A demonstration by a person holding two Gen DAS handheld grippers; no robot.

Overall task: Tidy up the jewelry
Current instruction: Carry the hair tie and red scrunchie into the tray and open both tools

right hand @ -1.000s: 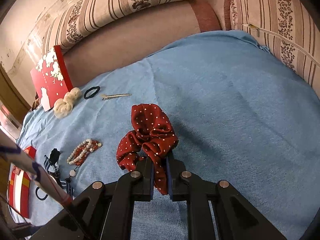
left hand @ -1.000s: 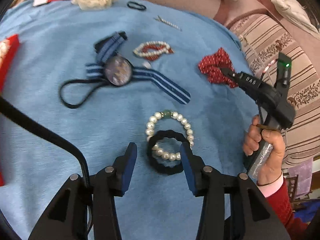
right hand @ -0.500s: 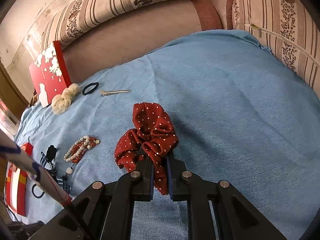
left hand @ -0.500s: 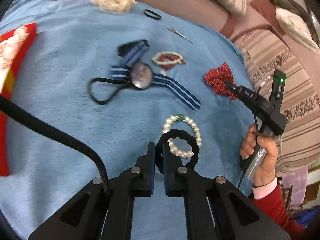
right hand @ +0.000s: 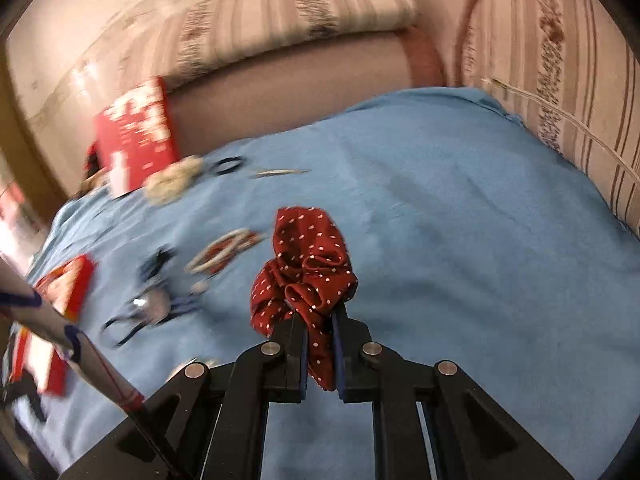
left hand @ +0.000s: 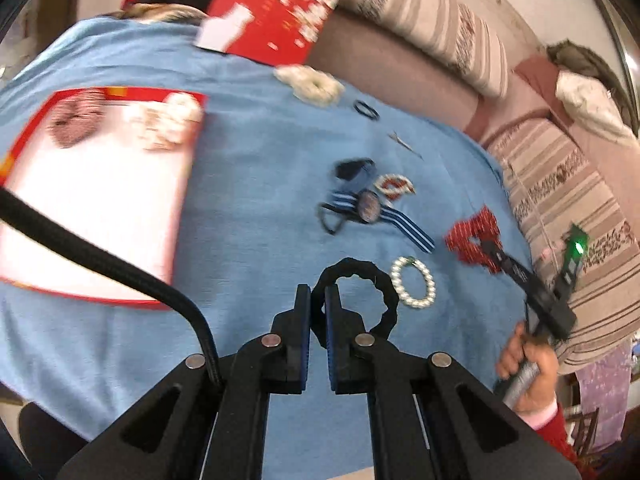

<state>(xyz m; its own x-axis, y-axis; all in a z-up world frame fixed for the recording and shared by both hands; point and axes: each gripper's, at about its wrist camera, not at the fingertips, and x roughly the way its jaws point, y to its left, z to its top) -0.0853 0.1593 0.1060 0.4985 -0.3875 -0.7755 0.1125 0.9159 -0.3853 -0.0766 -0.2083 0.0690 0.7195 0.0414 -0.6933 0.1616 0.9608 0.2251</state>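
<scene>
Black scrunchie (left hand: 357, 297) pinched in left hand-held gripper (left hand: 317, 312), red polka-dot scrunchie (right hand: 306, 268) clamped in right hand-held gripper (right hand: 320, 320); pearl bracelet (left hand: 413, 285) just beyond the left one remains unsorted.

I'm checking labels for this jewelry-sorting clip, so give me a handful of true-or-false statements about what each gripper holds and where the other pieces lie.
1. The left gripper is shut on the black scrunchie. True.
2. The right gripper is open and empty. False: it is shut on the red polka-dot scrunchie.
3. The pearl bracelet lies on the blue cloth, apart from the black scrunchie. True.
4. The pearl bracelet is held in a gripper. False: no gripper holds it.
5. A white flat box with a red rim lies on the cloth, left in the left wrist view. True.
</scene>
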